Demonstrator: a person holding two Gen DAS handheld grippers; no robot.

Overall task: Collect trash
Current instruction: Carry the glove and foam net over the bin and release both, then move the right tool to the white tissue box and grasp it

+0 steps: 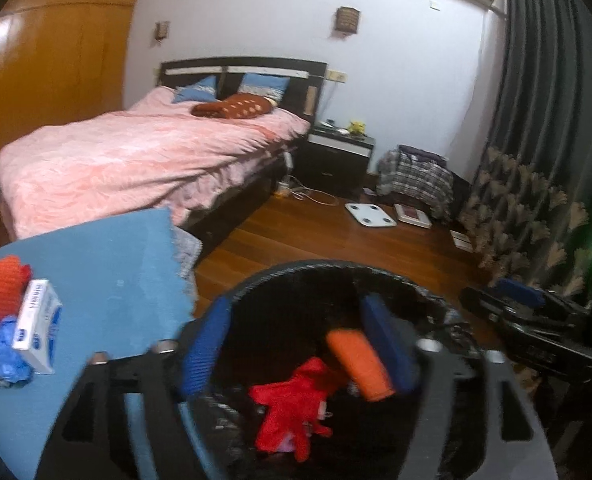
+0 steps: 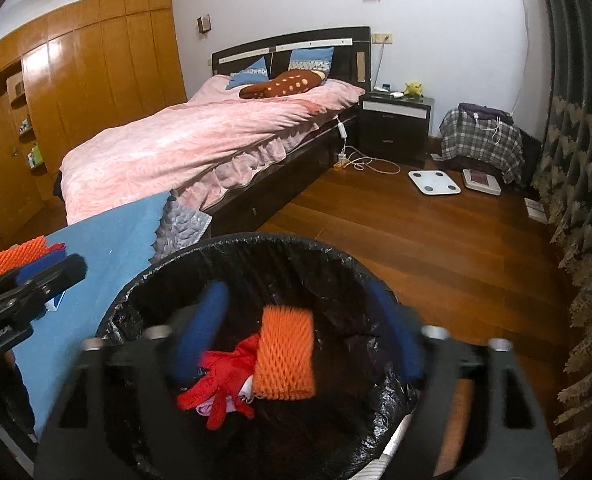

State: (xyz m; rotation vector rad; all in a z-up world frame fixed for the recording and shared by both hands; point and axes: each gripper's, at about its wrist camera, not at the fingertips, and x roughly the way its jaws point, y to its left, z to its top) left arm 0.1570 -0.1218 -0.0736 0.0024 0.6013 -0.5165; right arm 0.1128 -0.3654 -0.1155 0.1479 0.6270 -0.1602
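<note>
Both grippers tilt downward over the mouth of a black-lined trash bin (image 2: 232,246), which fills the lower middle of each wrist view. The left gripper (image 1: 296,344) has its blue-padded fingers (image 1: 204,352) spread wide with nothing pressed between them. In its view an orange foam net sleeve (image 1: 357,364) lies between the fingers, close against the right-hand pad, though blur hides whether it touches. A red glove (image 1: 292,404) lies lower in the bin, below and left of the sleeve. The right gripper (image 2: 299,336) also has its fingers (image 2: 200,332) wide apart. In its view the same orange sleeve (image 2: 286,354) sits upright in the gap between them, apart from both pads, with the red glove (image 2: 220,380) just to its lower left inside the bin. At the left edge of the left wrist view, a blue-covered counter (image 1: 108,272) carries a small white and blue box (image 1: 38,324), a crumpled blue glove (image 1: 4,352) and more orange netting (image 1: 0,292). In the right wrist view the left gripper's black body shows at the left edge (image 2: 24,296). A bed with a pink cover (image 2: 200,136) stands behind, in the upper middle of both frames.
</note>
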